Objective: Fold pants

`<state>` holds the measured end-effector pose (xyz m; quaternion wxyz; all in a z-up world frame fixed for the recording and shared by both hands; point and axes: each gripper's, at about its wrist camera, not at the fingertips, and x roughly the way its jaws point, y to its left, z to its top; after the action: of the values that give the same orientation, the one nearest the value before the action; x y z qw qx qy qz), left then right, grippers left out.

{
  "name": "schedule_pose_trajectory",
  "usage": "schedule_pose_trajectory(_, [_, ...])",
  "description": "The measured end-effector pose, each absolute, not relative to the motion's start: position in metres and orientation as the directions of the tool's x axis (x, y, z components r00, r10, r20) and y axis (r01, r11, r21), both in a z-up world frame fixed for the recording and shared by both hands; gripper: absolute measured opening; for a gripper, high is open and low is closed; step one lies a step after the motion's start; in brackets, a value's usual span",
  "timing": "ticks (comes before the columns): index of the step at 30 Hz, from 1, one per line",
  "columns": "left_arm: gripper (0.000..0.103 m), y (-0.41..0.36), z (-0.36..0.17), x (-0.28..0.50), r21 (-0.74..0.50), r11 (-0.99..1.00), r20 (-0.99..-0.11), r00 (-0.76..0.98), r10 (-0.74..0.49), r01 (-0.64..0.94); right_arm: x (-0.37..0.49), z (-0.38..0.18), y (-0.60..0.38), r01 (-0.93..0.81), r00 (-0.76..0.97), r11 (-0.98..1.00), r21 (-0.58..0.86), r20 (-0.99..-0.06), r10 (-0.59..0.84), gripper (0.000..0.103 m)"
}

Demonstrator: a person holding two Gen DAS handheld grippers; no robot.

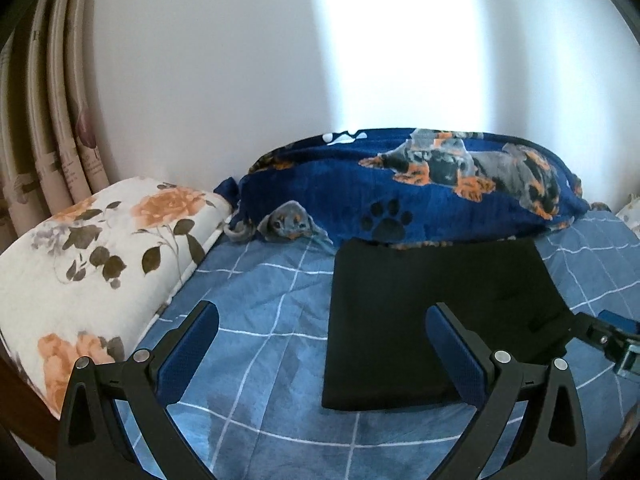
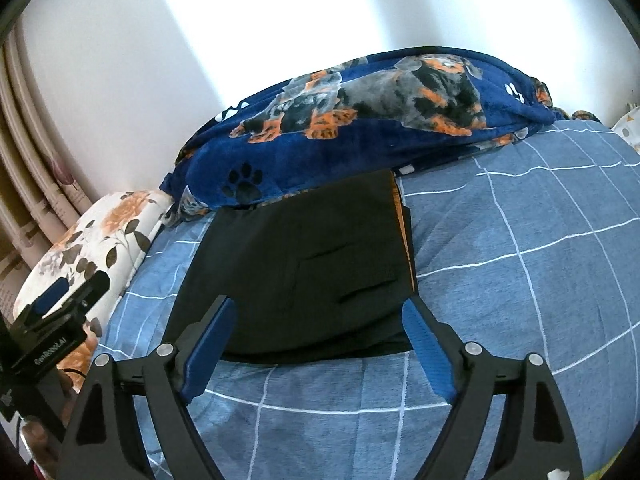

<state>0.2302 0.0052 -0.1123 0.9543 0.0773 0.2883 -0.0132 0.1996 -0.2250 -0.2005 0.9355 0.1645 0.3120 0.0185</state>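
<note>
1. Left wrist view, nearest: the left hand-held gripper (image 1: 320, 354) has its blue-padded jaws spread wide, with nothing between them, raised above the bed (image 1: 256, 296).
2. Right wrist view, nearest: the right hand-held gripper (image 2: 316, 346) also stands spread and empty, its tips framing the near edge of the pants (image 2: 304, 264) without pressing on them.
3. Just beyond both grippers, the black pants lie as a compact, flat rectangle on the blue checked bed cover, several layers stacked and a pocket slit facing up.
4. Judged from this, the folding looks finished or nearly so; only a final tidy of edges may remain.
5. Farther back, a navy dog-print blanket (image 1: 420, 184) is bunched against the pants' far edge.
6. To the left rests a floral pillow (image 1: 104, 256), with a pale wall (image 1: 240, 60) behind everything.
</note>
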Motion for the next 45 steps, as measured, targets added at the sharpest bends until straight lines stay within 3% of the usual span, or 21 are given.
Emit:
schedule_pose_trajectory(21, [0.103, 0.001, -0.102, 0.221, 0.135, 0.988, -0.516, 0.857, 0.002, 0.079, 0.198, -0.199, -0.222, 0.066, 0.802, 0.943, 0.325, -0.58, 0.144, 0.087])
schedule_pose_trajectory(29, [0.103, -0.005, -0.096, 0.209, 0.154, 0.986, -0.432, 0.902, 0.01, 0.063, 0.197, -0.201, -0.22, 0.07, 0.799, 0.942, 0.329, -0.584, 0.145, 0.088])
schedule_pose_trajectory(36, [0.103, 0.003, -0.096, 0.212, 0.044, 0.999, -0.467, 0.884, 0.013, 0.009, 0.195, -0.201, -0.22, 0.067, 0.802, 0.941, 0.332, -0.579, 0.147, 0.088])
schedule_pose_trajectory(45, [0.103, 0.0, -0.097, 0.214, 0.052, 0.998, -0.503, 0.864, 0.006, 0.023, 0.194, -0.2, -0.22, 0.067, 0.8, 0.939, 0.337, -0.581, 0.152, 0.088])
